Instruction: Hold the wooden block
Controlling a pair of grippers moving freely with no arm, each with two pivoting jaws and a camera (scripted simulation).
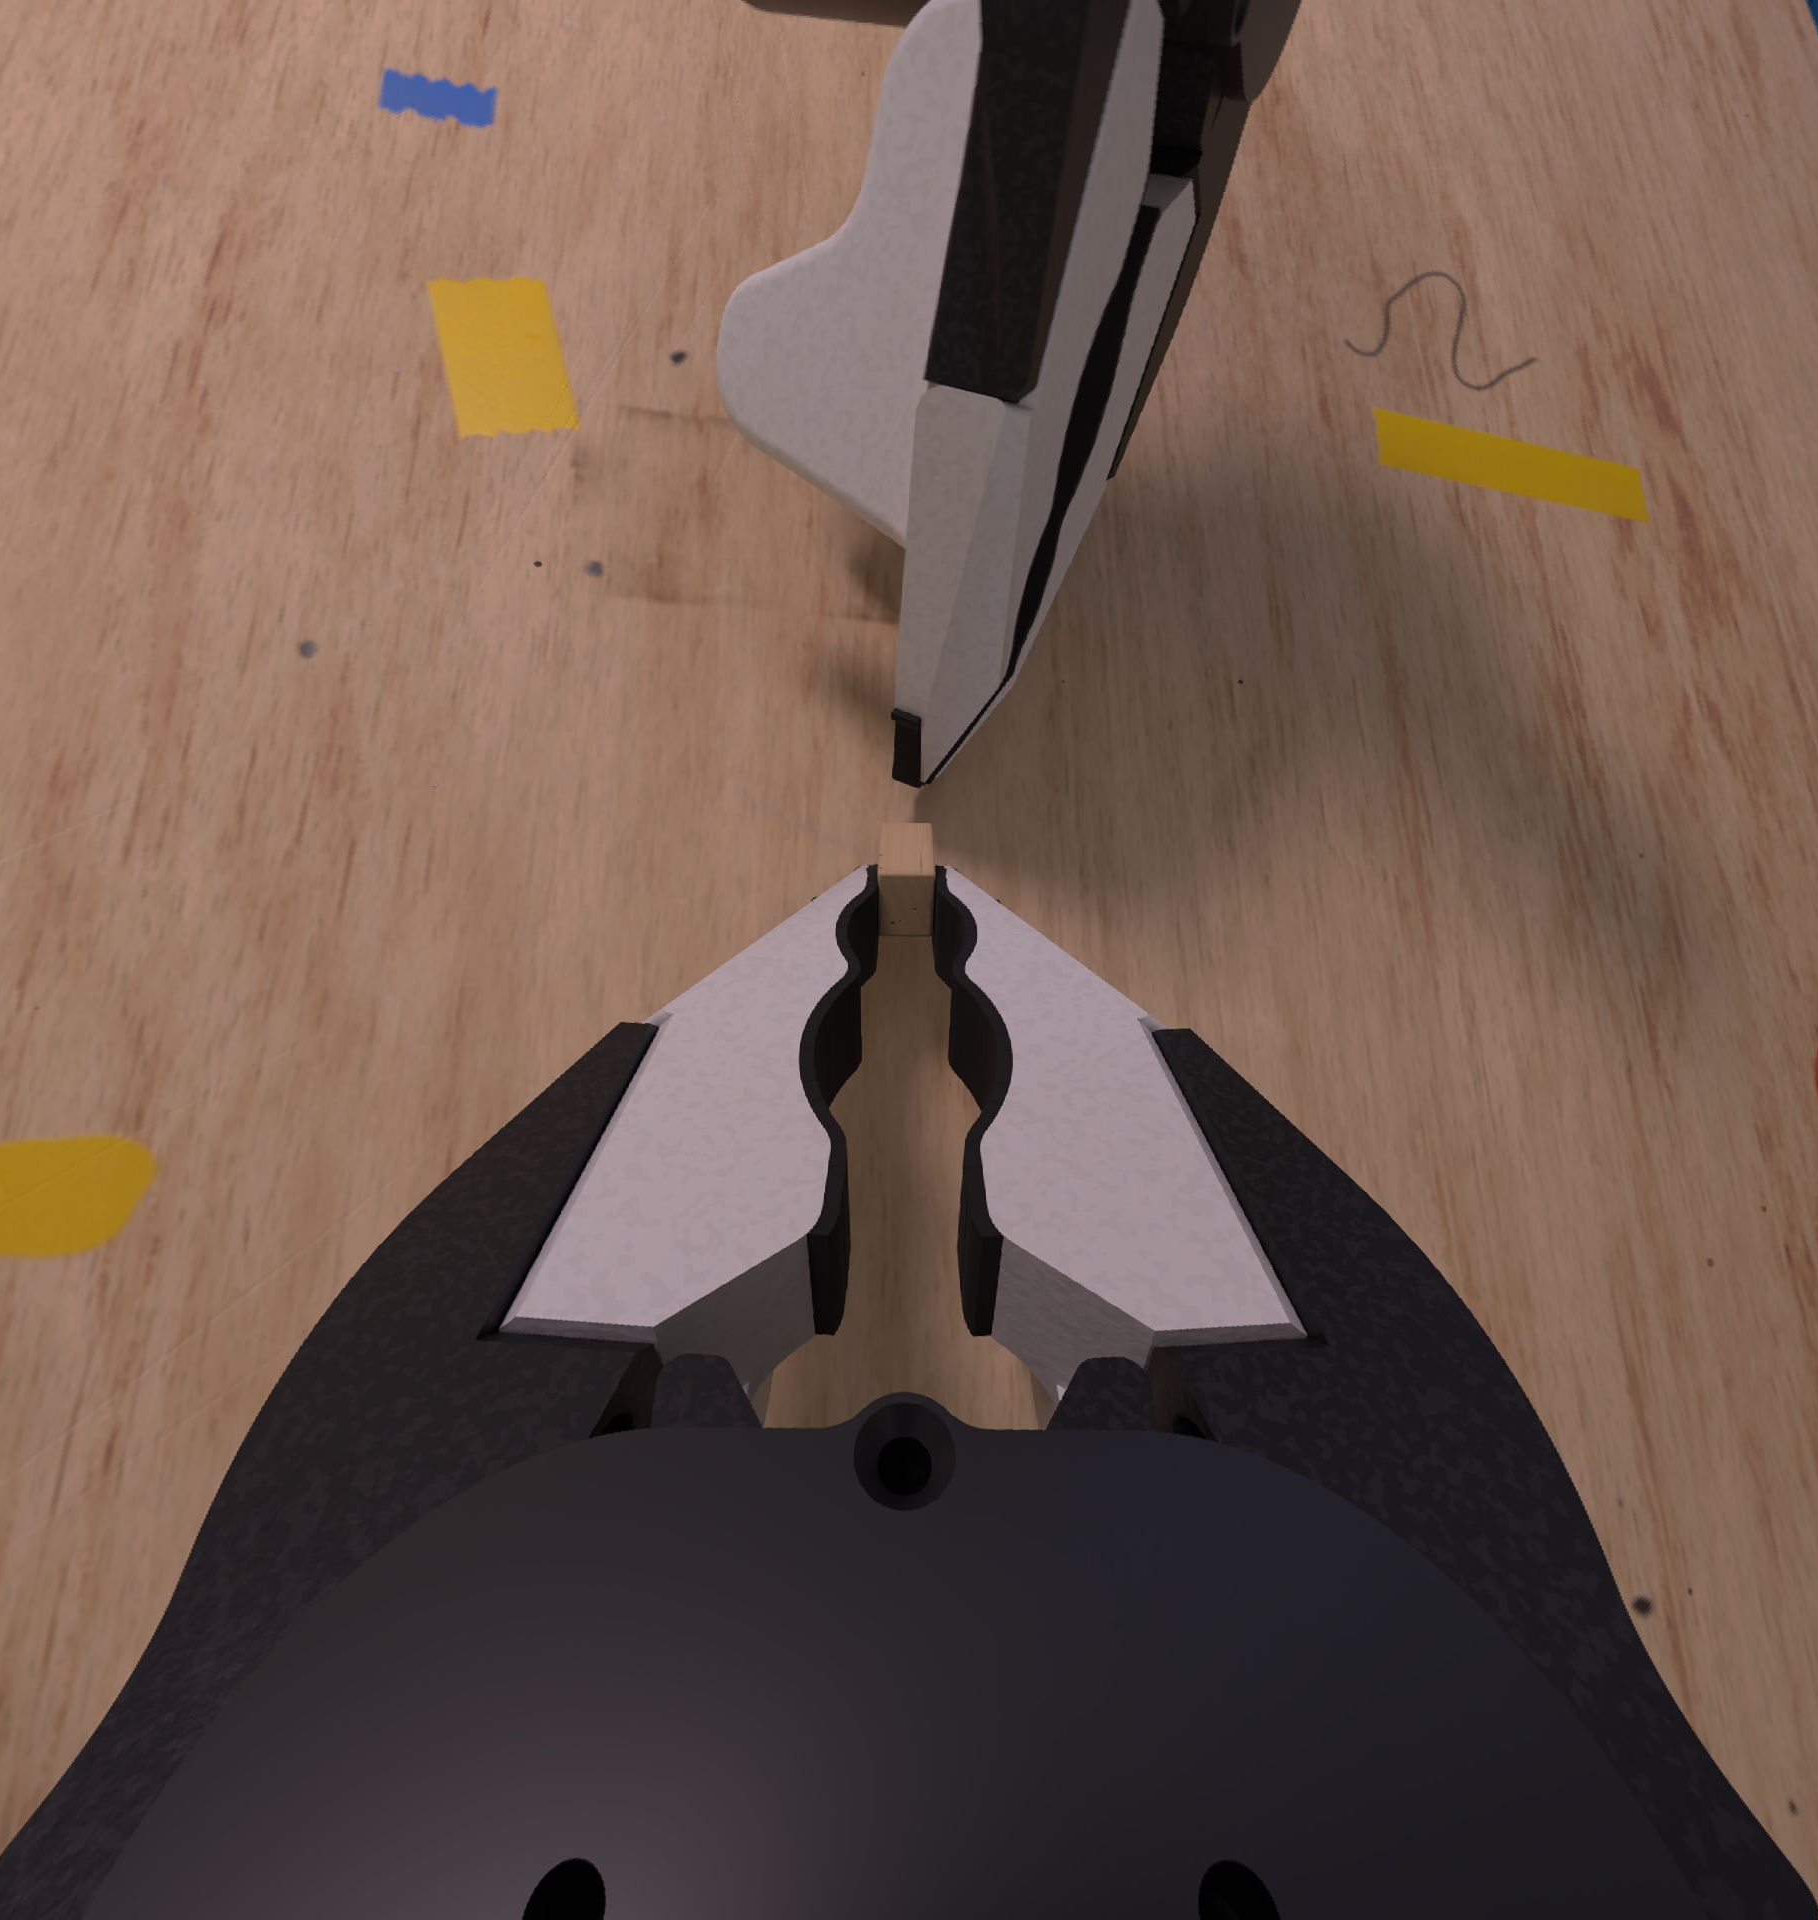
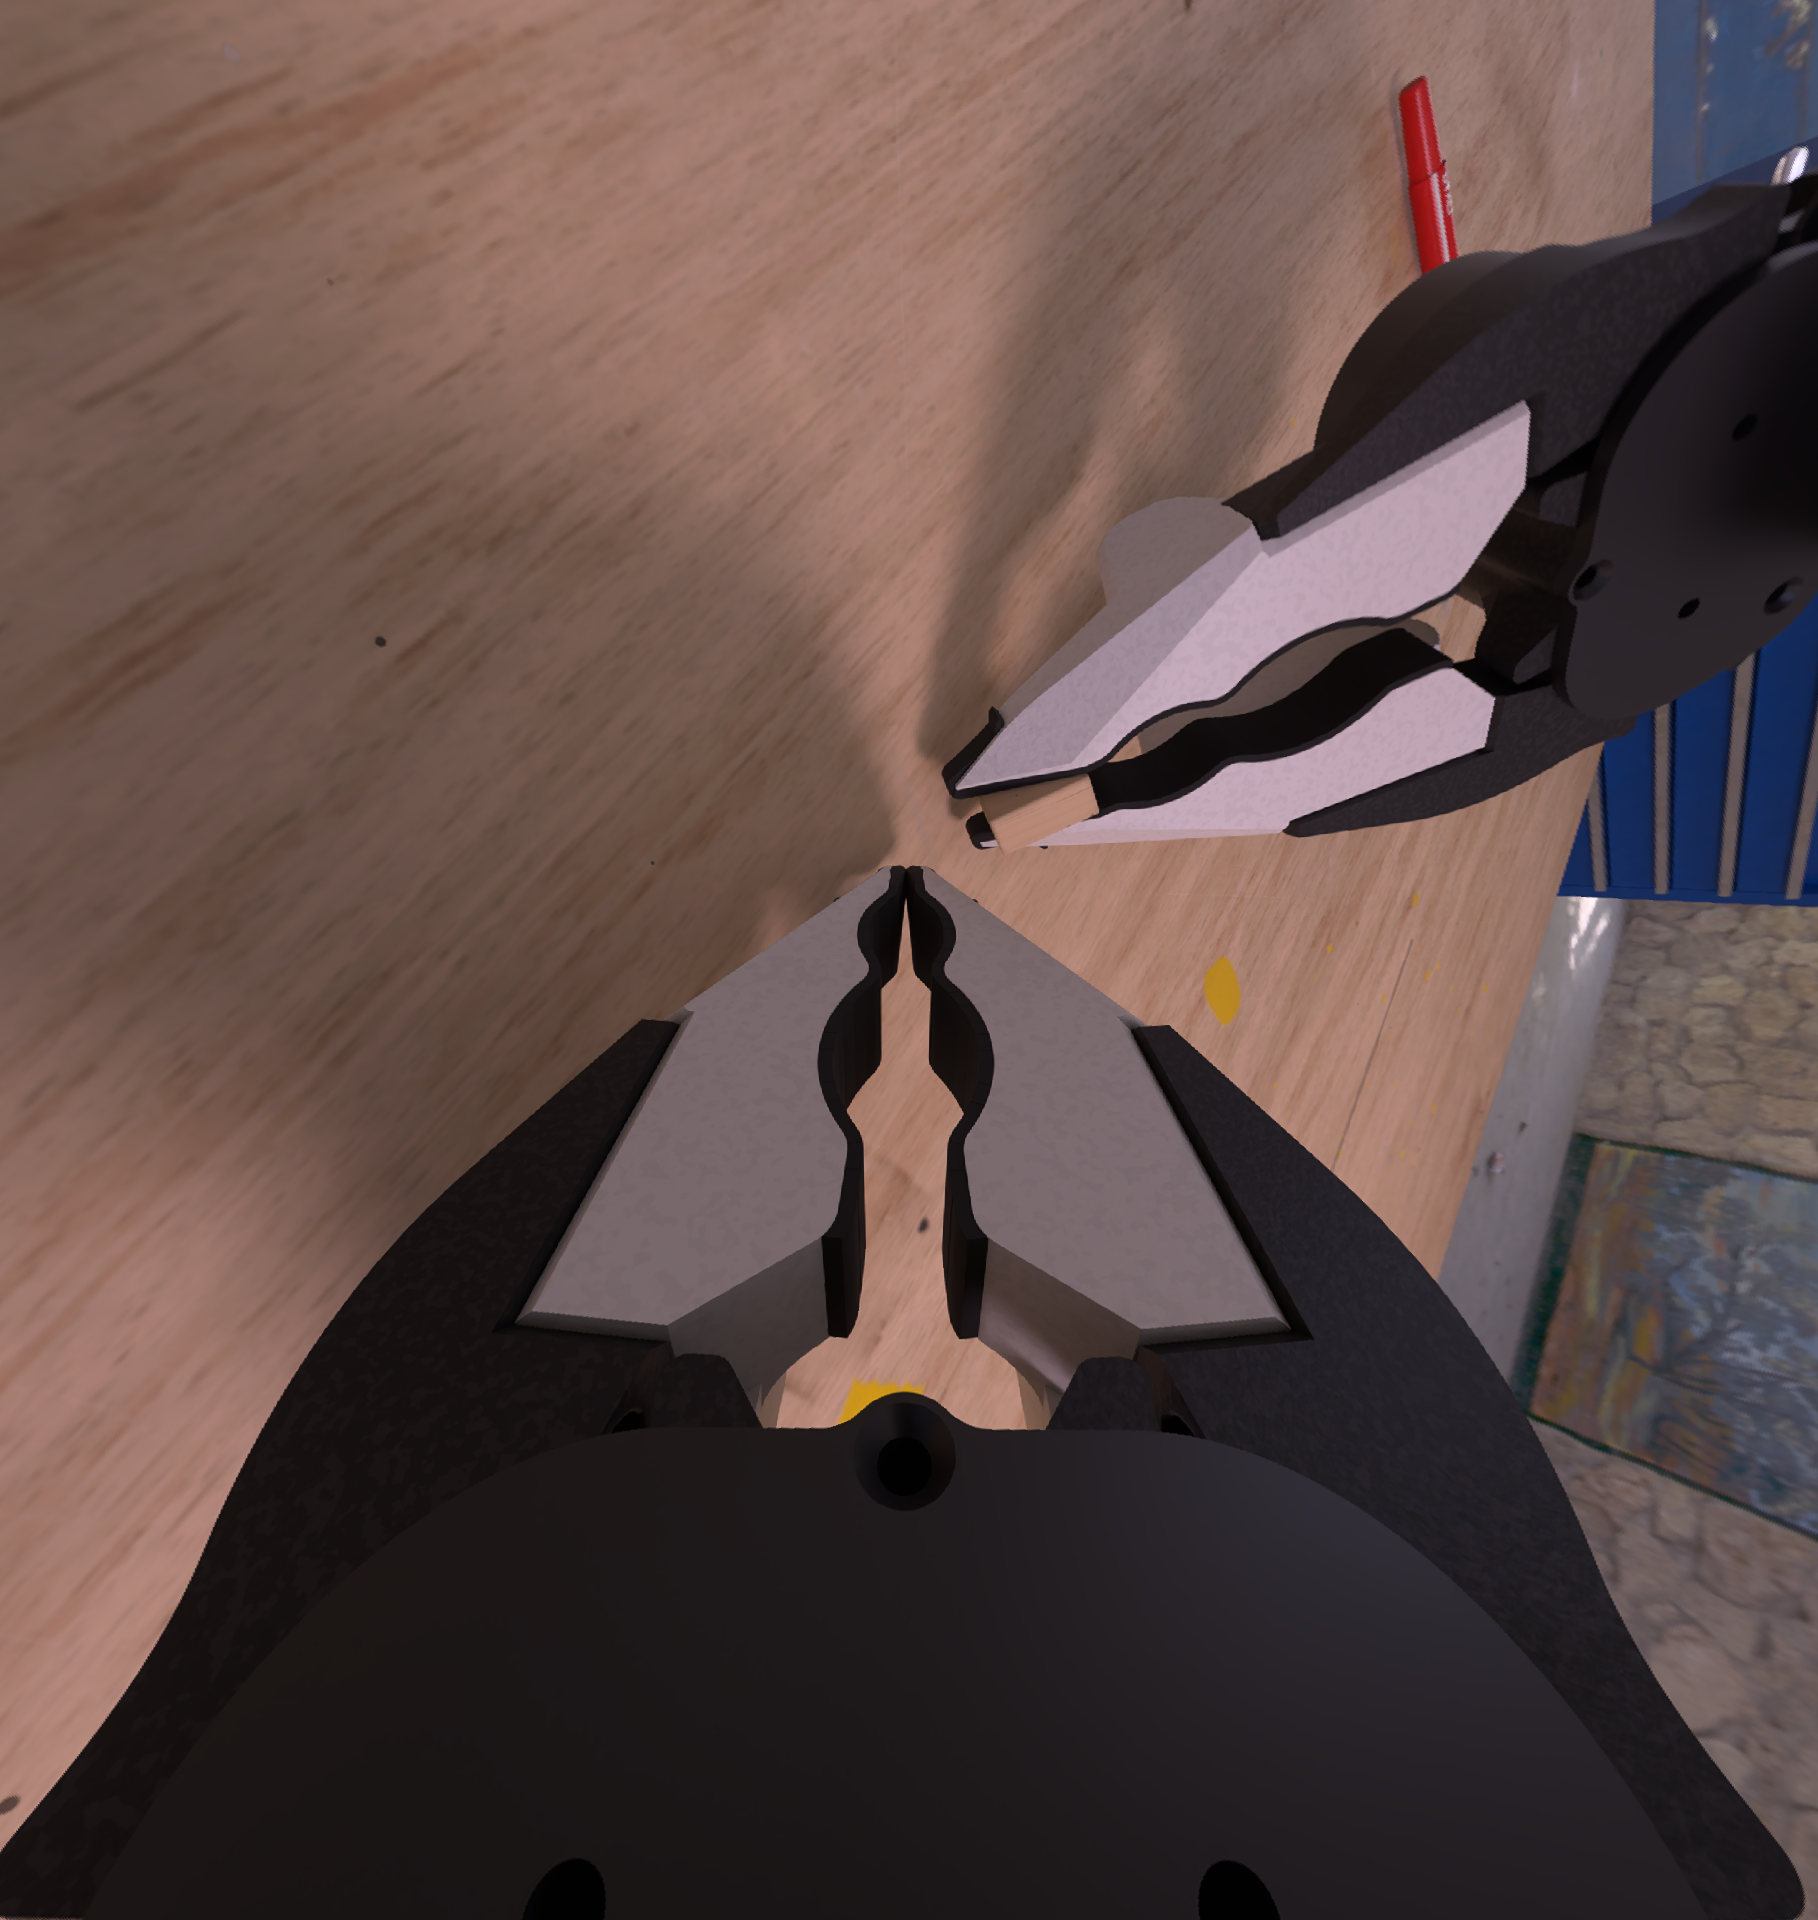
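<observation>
A: Status?
B: Wooden block (image 1: 906, 881) is pinched at the tips of the left gripper (image 1: 906, 896), low over the worktop (image 1: 261, 727). The grasp looks done; what's left is keeping it.
A: Right gripper (image 2: 906, 875)?
B: Fingers closed on nothing, tips pointing down just beyond the block.

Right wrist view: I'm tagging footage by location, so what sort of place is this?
Probably a workshop or craft bench: a plywood tabletop marked with yellow tape, paint spots and pen scribbles, a red marker lying on it, and a blue corrugated wall beyond the edge.
</observation>
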